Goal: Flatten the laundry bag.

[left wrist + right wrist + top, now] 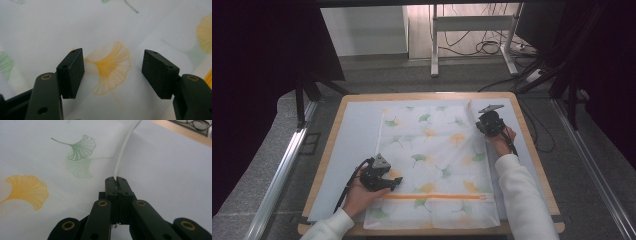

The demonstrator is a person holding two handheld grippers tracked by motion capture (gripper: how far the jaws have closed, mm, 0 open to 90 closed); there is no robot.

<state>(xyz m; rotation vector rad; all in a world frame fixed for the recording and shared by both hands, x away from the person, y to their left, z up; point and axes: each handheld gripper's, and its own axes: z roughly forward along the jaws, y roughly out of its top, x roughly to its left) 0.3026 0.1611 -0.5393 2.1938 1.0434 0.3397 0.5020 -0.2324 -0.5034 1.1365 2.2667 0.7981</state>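
A white cloth [432,160] printed with ginkgo leaves lies flat across the middle of the table [532,150]. The right gripper [483,123], near the table's far right corner, has its jaws pinched together on the cloth's right edge, lifting it. The left gripper [396,183] rests on the cloth toward the near left corner, jaws apart, nothing between them.

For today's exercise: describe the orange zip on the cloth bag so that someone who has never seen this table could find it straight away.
Start at the wooden table and the white cloth bag printed with ginkgo leaves spread on it. Near the bag's closest edge, an orange zip runs straight across. Unlike the scattered leaf prints, it is one solid line.
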